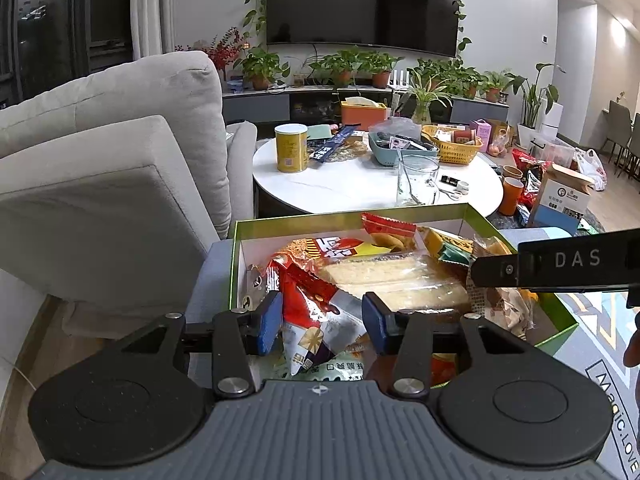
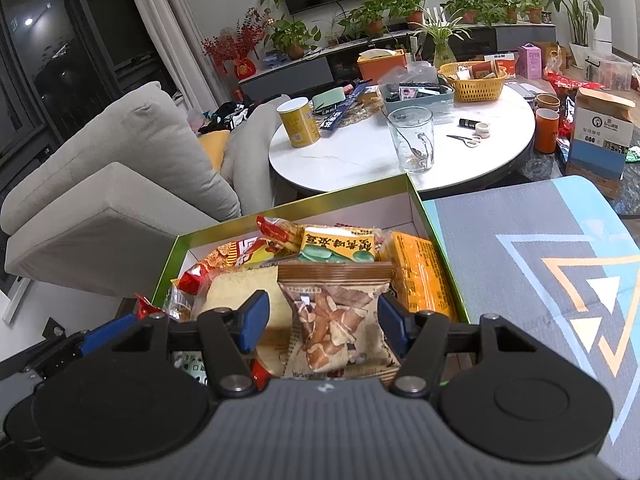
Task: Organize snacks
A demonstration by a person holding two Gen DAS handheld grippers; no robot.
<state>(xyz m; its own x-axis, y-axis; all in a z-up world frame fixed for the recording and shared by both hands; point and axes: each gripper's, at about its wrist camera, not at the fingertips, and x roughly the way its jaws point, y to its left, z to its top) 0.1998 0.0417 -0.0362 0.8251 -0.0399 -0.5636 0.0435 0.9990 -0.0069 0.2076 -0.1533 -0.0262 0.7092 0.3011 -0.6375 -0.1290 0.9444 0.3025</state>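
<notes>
Right wrist — hand-held gripper point(image 2: 318, 322) straddles snack packet point(image 2: 336, 320).

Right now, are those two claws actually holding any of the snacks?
No. Left gripper and right gripper are open above the snack box, gripping nothing.

Right gripper point(image 2: 320, 322): jaws spread, straddling the brown snack packet point(image 2: 338, 320)
Packet: atop snacks in the green-rimmed box point(image 2: 296, 202)

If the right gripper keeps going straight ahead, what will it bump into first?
Most likely the brown snack packet lying between the open fingers of the right gripper, on top of the pile in the green box. Depth is hard to judge, so contact may come a little later.
</notes>
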